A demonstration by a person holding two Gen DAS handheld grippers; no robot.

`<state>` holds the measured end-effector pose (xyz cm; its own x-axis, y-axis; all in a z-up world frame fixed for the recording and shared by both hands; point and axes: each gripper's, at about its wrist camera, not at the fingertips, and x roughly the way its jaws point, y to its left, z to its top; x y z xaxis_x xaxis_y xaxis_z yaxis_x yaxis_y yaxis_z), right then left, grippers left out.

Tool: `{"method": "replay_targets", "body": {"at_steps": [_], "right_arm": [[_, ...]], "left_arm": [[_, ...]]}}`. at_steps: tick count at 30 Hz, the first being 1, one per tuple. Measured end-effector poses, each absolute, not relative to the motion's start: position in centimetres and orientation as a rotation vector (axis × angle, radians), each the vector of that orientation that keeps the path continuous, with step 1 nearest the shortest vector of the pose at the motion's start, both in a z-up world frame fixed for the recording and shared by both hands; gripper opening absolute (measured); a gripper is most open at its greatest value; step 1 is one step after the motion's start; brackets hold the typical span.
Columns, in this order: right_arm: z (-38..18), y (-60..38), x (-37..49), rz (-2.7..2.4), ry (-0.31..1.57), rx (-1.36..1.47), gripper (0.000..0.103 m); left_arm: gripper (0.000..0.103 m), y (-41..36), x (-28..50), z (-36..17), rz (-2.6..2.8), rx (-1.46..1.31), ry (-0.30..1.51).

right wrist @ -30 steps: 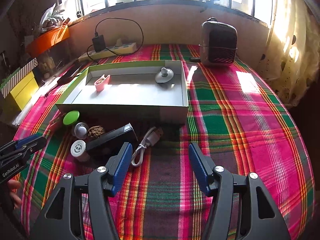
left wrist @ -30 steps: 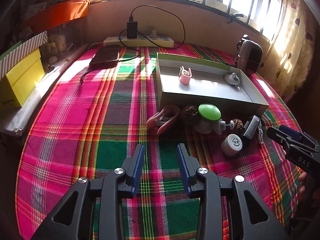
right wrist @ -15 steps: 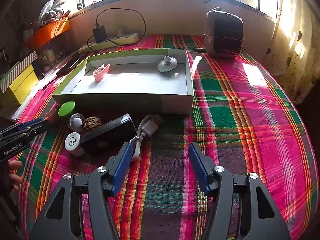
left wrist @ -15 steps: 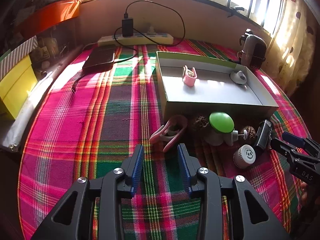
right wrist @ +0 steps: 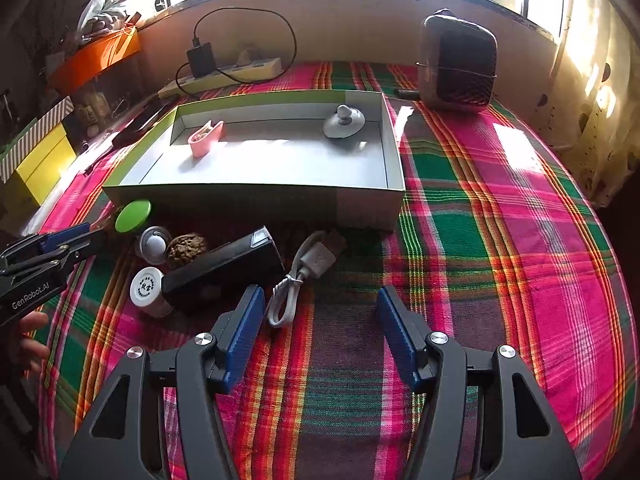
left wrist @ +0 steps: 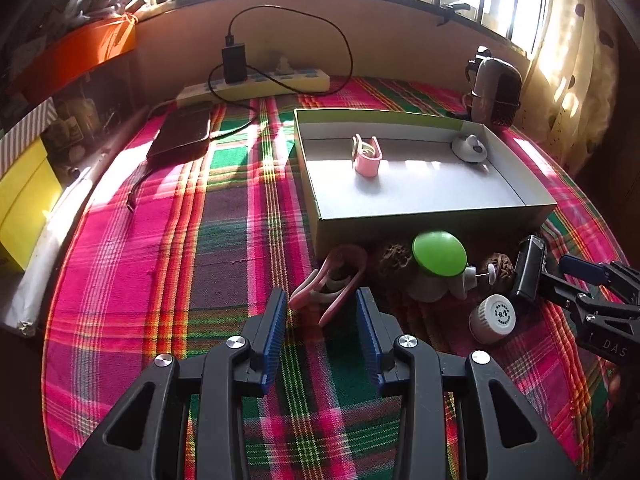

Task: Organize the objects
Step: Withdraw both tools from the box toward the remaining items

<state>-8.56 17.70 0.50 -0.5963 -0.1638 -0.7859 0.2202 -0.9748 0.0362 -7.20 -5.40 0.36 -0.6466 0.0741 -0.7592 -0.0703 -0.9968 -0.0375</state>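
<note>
Left wrist view shows the left gripper (left wrist: 322, 312) low over the plaid cloth (left wrist: 160, 240), its jaws having just been opening; they stand apart with the near ends of the pink clip (left wrist: 332, 280) between them, the pads not pressing on it. That clip lies just near of the box (left wrist: 420, 224), left of the green-capped bottle (left wrist: 438, 258). Inside the box sit a small pink holder (left wrist: 367, 156) at the far left and a grey knob (left wrist: 469, 148) at the far right. Right wrist view has the right gripper (right wrist: 320, 312) wide, holding nothing, with a white cable (right wrist: 298, 284) just beyond its left finger and a black block (right wrist: 224, 266) beside a white cap (right wrist: 145, 286).
</note>
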Motion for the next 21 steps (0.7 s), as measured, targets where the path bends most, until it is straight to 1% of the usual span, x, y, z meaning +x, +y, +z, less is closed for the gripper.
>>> {"method": "replay_targets", "body": {"at_steps": [3, 6, 9, 12, 21], "right_arm": [[0.4, 17.3, -8.8, -2.642, 0.139, 1.288, 0.06], [0.5, 17.3, -9.1, -2.651, 0.145, 1.29, 0.06], [0.5, 17.5, -9.3, -2.676, 0.161, 1.299, 0.064], [0.5, 17.9, -9.4, -2.688, 0.158, 1.307, 0.064], [0.4, 18.2, -10.2, -2.722, 0.146, 1.323, 0.067]], "left_arm": [[0.033, -5.2, -7.6, 0.2, 2.774, -1.298, 0.024], [0.034, -5.0, -7.6, 0.4, 2.777, -1.278, 0.05], [0.035, -5.1, -8.0, 0.3, 2.767, -1.294, 0.062], [0.035, -4.8, -8.1, 0.3, 2.763, -1.288, 0.089], [0.035, -4.8, -8.7, 0.1, 2.76, -1.304, 0.076]]}}
